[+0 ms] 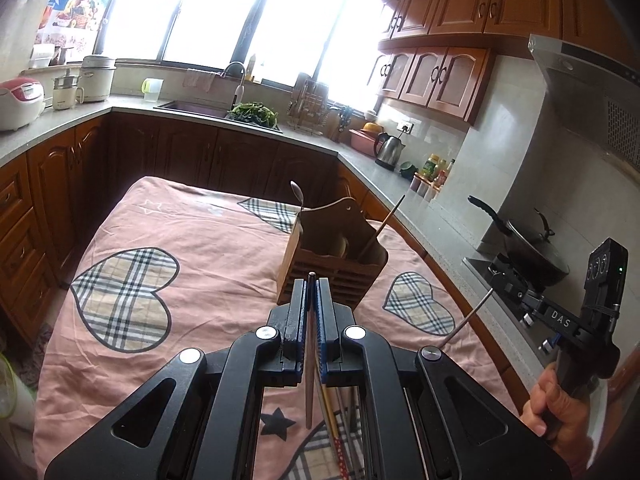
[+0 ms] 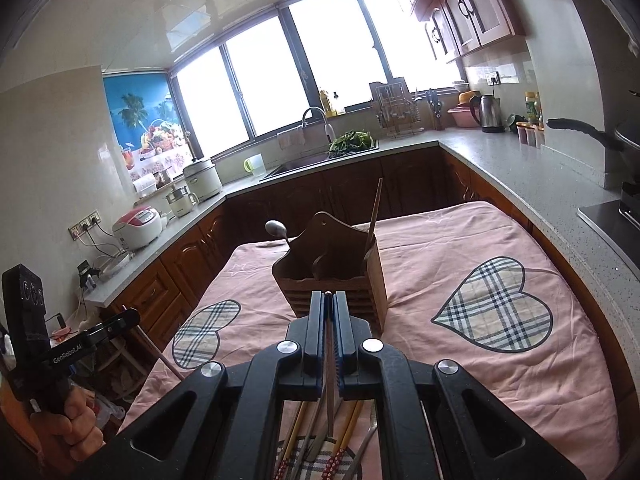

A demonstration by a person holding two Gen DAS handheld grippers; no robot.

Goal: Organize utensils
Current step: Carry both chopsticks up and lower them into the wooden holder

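In the left wrist view, a rice cooker (image 1: 20, 104) sits at the far left edge on the grey kitchen counter (image 1: 56, 120), with a sink (image 1: 192, 109) and a heap of green vegetables (image 1: 254, 114) further right along the top of the frame. The tabletop fills the middle, covered by a pink cloth (image 1: 192, 240) printed with plaid hearts. At lower centre the left gripper (image 1: 311, 280) has its jaws closed on a brown wooden chopstick (image 1: 309, 392), which runs between the pads and hangs down below them. More loose utensils (image 1: 344, 432) lie on the cloth under the gripper at the bottom centre. Just beyond the fingertips, right of centre, stands the wooden utensil holder (image 1: 332, 256), with a metal spoon (image 1: 297, 194) rising from its left compartment and a single chopstick leaning out of its right one. At the far right edge a hand grips the handle of the right gripper (image 1: 504, 280), from which a thin metal chopstick (image 1: 468, 318) slants down to the left.

In the right wrist view, the left gripper appears at the lower left edge. At bottom centre the right gripper's jaws are closed on the thin metal chopstick, held upright. The holder stands directly past the fingertips, centre frame. A kettle (image 2: 490, 114) sits upper right.
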